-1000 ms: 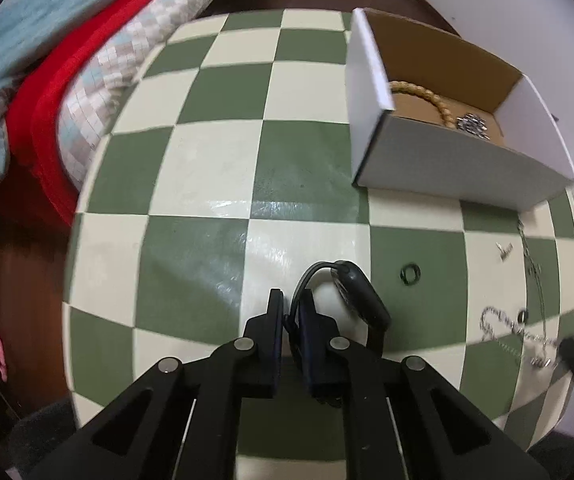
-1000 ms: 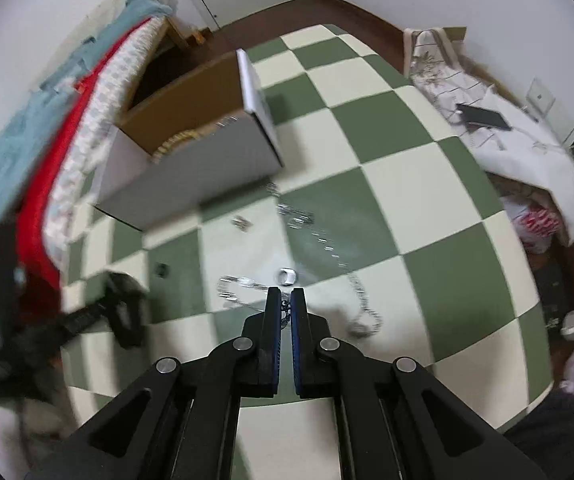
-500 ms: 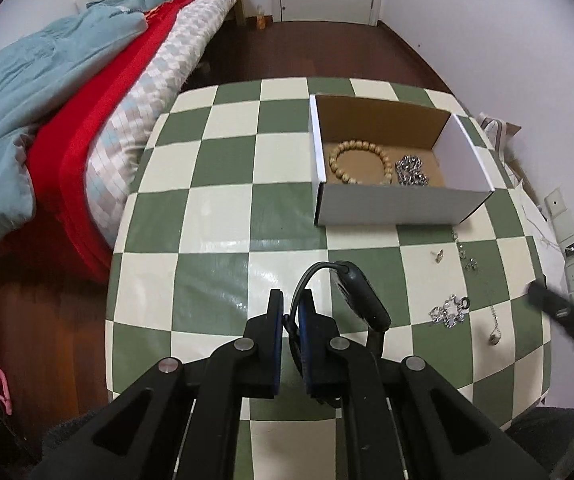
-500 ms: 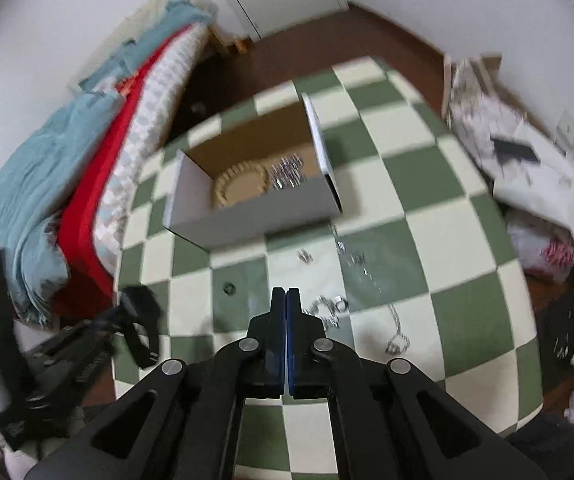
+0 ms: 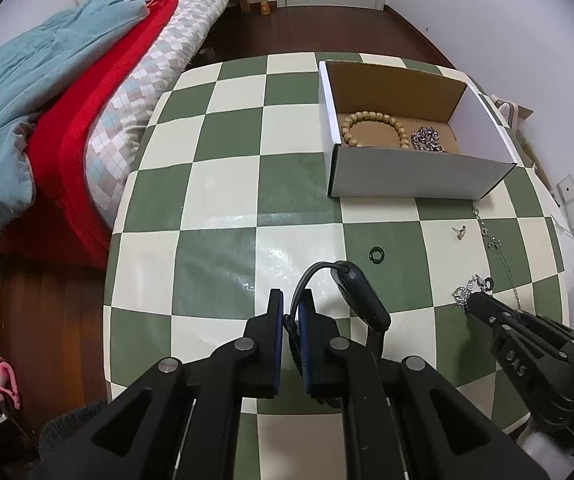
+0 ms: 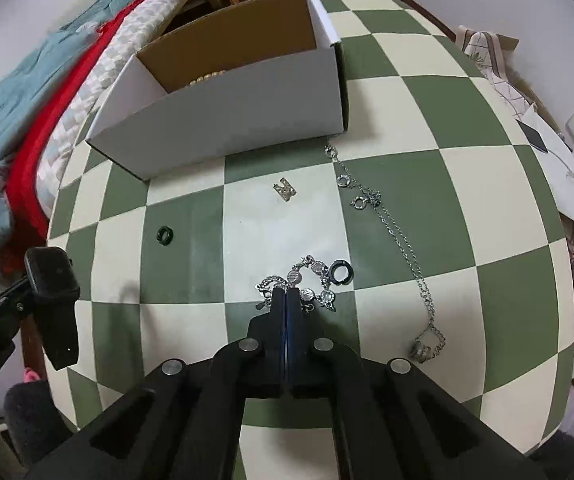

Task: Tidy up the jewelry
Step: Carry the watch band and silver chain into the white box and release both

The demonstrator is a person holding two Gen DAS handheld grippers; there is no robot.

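Jewelry is partly sorted, I judge: two pieces, a bead bracelet [image 5: 375, 130] and a silver chain [image 5: 427, 139], lie in the box [image 5: 415, 178] at upper right. Six remain on the table [image 5: 223, 208]: two dark rings, one charm [image 6: 285, 189], one necklace [image 6: 391, 220], one link bracelet [image 6: 307, 286], one watch [image 5: 361, 296]. Left gripper [image 5: 291, 312] pinches the watch strap; right gripper [image 6: 287, 300] has jaws pressed together at the link bracelet, seemingly empty.

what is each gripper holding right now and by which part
Left gripper holds the black smartwatch by its strap. Right gripper is shut with nothing visibly in it.
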